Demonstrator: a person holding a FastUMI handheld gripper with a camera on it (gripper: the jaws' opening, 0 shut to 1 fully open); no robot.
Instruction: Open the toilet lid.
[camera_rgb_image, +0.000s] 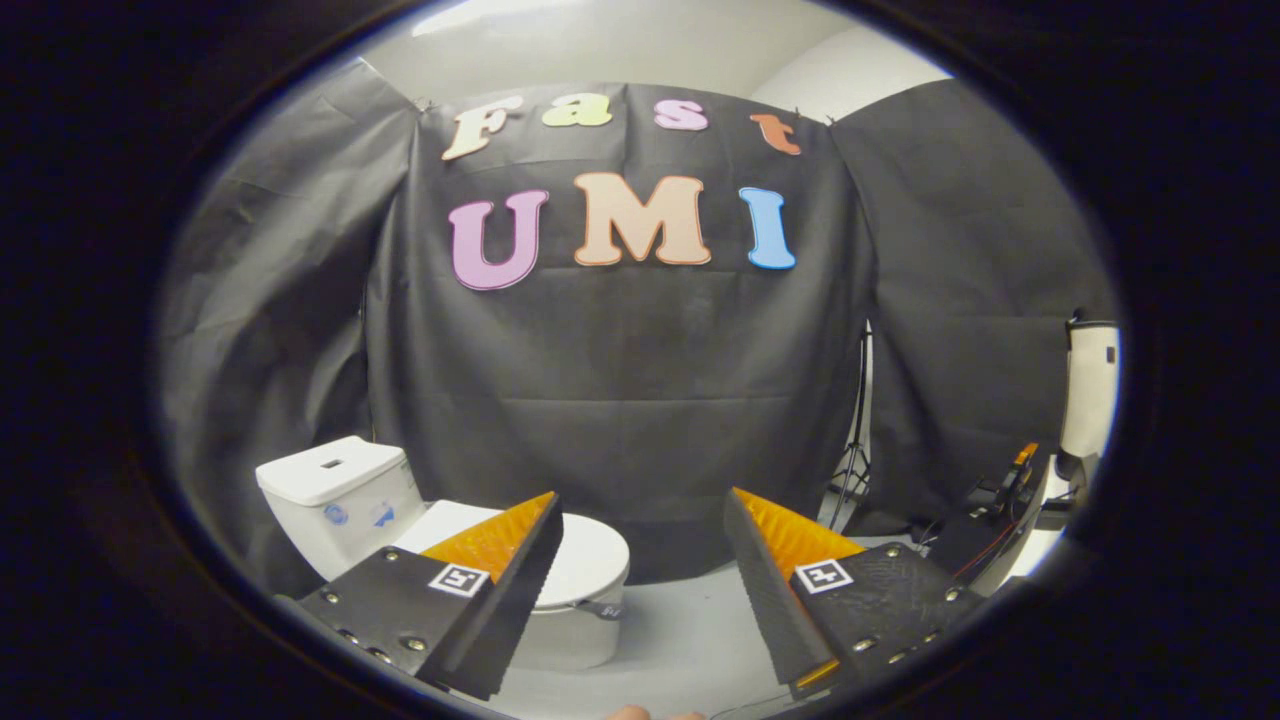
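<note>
Against the black cloth wall (620, 400) stood a white toilet (440, 540), used here as the reference for all positions. Its cistern (335, 495) sat at the far side against the cloth, and the toilet lid (590, 560) lay flat down over the bowl, closed. A small dark tab (608, 608) hung at the lid's front edge.

The gripper (640, 510) was held short of the toilet and off to its right, not touching it. Its fingers (500, 590) were spread wide apart with nothing between them; jaws released. The left finger overlapped the near part of the lid in view, but contact could not be confirmed and it looked to be apart from it. The right finger pointed over the grey floor (690, 630) to the right of the bowl.

Further right of the toilet, a light stand (855, 440) stood by the cloth, with dark equipment and cables (985, 520) beyond it.
</note>
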